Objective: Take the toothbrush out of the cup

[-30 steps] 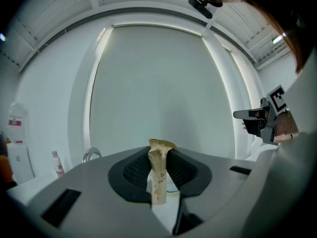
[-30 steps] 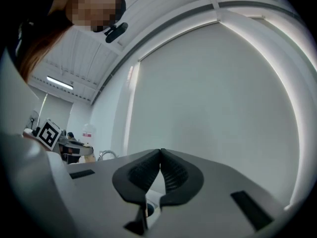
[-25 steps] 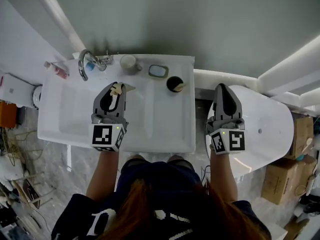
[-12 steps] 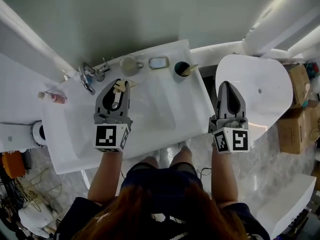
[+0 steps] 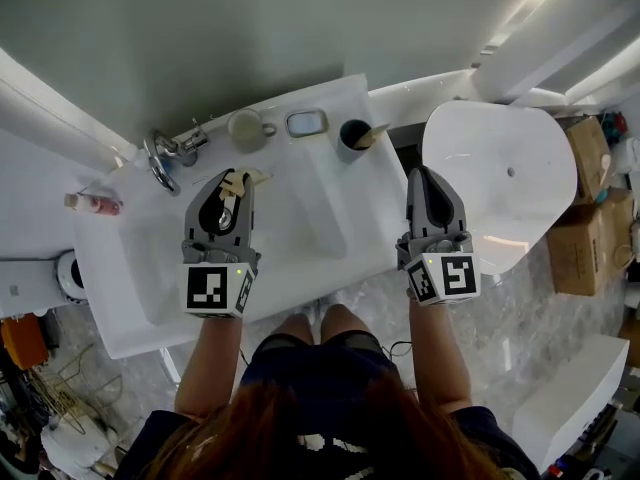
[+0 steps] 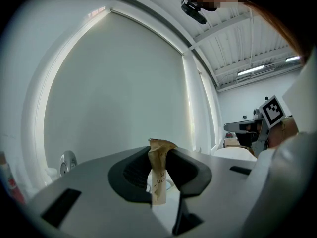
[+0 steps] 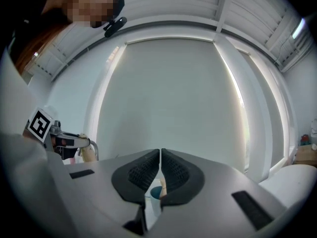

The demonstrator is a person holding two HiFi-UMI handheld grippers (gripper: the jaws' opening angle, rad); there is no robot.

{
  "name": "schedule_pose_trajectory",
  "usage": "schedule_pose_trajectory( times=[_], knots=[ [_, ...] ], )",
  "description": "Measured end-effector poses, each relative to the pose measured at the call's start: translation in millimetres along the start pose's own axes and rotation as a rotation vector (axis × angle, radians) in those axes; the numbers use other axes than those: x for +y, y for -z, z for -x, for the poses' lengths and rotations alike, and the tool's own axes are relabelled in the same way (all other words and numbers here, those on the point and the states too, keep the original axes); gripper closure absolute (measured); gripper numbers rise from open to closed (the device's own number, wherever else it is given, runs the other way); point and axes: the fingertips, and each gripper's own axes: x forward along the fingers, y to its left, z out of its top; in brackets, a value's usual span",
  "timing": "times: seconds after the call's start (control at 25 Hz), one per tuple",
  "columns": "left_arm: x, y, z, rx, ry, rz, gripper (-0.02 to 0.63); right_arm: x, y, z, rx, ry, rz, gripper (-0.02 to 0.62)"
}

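Note:
A dark cup (image 5: 352, 134) stands on the back ledge of the white sink (image 5: 310, 230), with a tan toothbrush (image 5: 373, 136) leaning out of it to the right. My right gripper (image 5: 424, 176) is shut and empty, hovering over the sink's right edge, just in front of and right of the cup. In the right gripper view its jaws (image 7: 160, 156) meet, and the cup (image 7: 156, 192) shows low behind them. My left gripper (image 5: 236, 177) hangs over the basin, shut on a crumpled tan paper strip (image 6: 158, 172), which also shows in the head view (image 5: 246, 178).
Along the sink's back ledge sit a chrome faucet (image 5: 160, 158), a white mug (image 5: 246, 128) and a soap dish (image 5: 306, 123). A pink bottle (image 5: 90, 204) lies at the far left. A white oval fixture (image 5: 500, 183) stands right of the sink, with cardboard boxes (image 5: 590, 218) beyond.
The head view has swung, so the sink now sits tilted. My right gripper has moved left from over the white fixture to the sink's right edge. The left gripper keeps the paper strip.

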Motion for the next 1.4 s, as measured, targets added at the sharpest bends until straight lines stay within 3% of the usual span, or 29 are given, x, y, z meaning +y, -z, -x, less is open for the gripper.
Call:
schedule_pose_trajectory(
  times=[0.24,0.4,0.64,0.84,1.0,1.2,1.4],
  knots=[
    [6,7,-5,0.012,-0.022,0.009,0.511,-1,42,-43,0.067,-0.047,0.003,0.541],
    [8,16,-8,0.035,-0.039,0.006,0.511,-7,77,-71,0.135,-0.064,-0.023,0.455],
    [11,28,-9,0.073,-0.066,0.011,0.511,-16,117,-104,0.207,-0.112,-0.052,0.378],
    [17,38,-8,0.094,-0.076,0.013,0.511,-18,138,-118,0.234,-0.103,-0.045,0.376],
    [21,39,-8,0.094,-0.077,0.01,0.511,-20,131,-120,0.201,-0.082,-0.02,0.482],
    [24,35,-7,0.079,-0.074,0.013,0.511,-15,100,-112,0.128,-0.089,-0.016,0.509],
    [20,18,-7,0.052,-0.061,0.007,0.511,-10,42,-98,0.037,-0.108,0.001,0.512]
  ],
)
